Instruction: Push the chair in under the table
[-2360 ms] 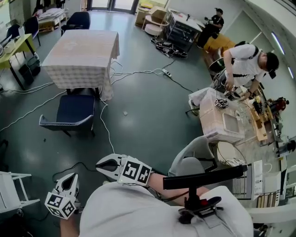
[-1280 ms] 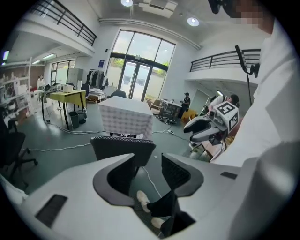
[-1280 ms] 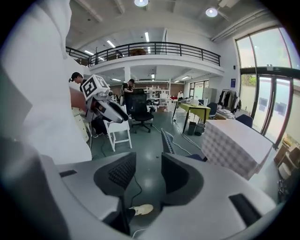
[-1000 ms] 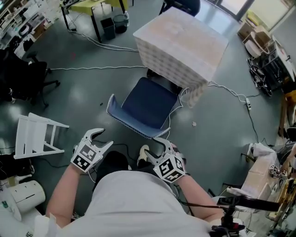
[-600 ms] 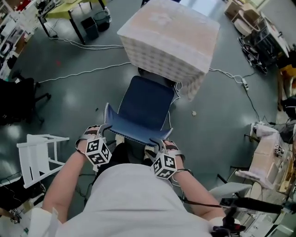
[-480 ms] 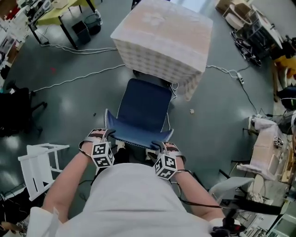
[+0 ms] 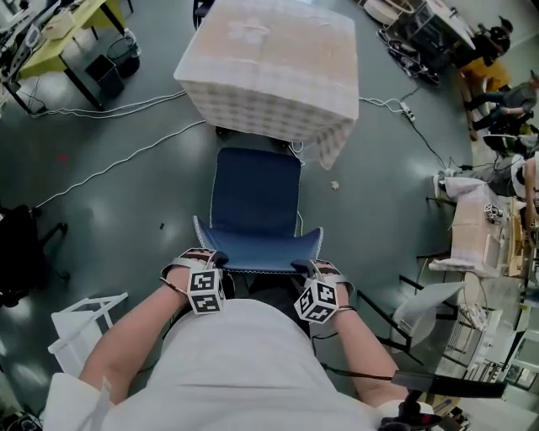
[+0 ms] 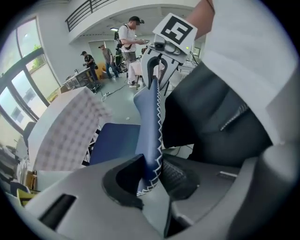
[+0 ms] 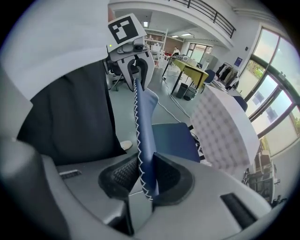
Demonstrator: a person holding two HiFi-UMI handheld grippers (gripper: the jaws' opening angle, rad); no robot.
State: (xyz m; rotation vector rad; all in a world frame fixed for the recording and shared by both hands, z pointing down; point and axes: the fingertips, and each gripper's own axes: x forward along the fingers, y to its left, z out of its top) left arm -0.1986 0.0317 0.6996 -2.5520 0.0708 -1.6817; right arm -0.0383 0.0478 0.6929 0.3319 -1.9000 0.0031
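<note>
Left jaws: the left gripper (image 8: pixel 150 180) has just been closing. Its jaws now stand narrow, pads pressed on both faces of the blue backrest (image 8: pixel 151 122) at its stitched left end.
Right jaws: same story on the right gripper (image 9: pixel 140 180). It has just been closing too, and is now narrow and clamped across the backrest (image 9: pixel 143 124) at its right end.
From above: the left gripper (image 7: pixel 204 261) and right gripper (image 7: pixel 313 271) both point steeply down. They sit well apart, one at each top corner of the backrest (image 7: pixel 257 250).
Behind the grip: the person's dark trousers (image 8: pixel 211 117) are just beside the backrest.
Chair: the chair (image 7: pixel 255 195) faces away from the person, squarely toward the desk (image 7: pixel 269 59). Its seat is almost wholly out in the open, with the far edge right at the hanging hem of the checked cloth (image 7: pixel 278 122).
Under the desk: the cloth hides it, so I cannot tell what room is there.
Side room: there is bare grey floor (image 7: pixel 126 219) on both sides of the seat. A white cable (image 7: pixel 109 166) crosses the floor on the left toward the desk, apart from the seat. A small white scrap (image 7: pixel 334 185) lies near the seat's right edge.
Further out: a white frame (image 7: pixel 84 324) stands at lower left, well apart, and a yellow desk (image 7: pixel 76 25) is at top left.
Bins: dark bins (image 7: pixel 108 74) stand by the yellow desk, too small to tell their contents.
</note>
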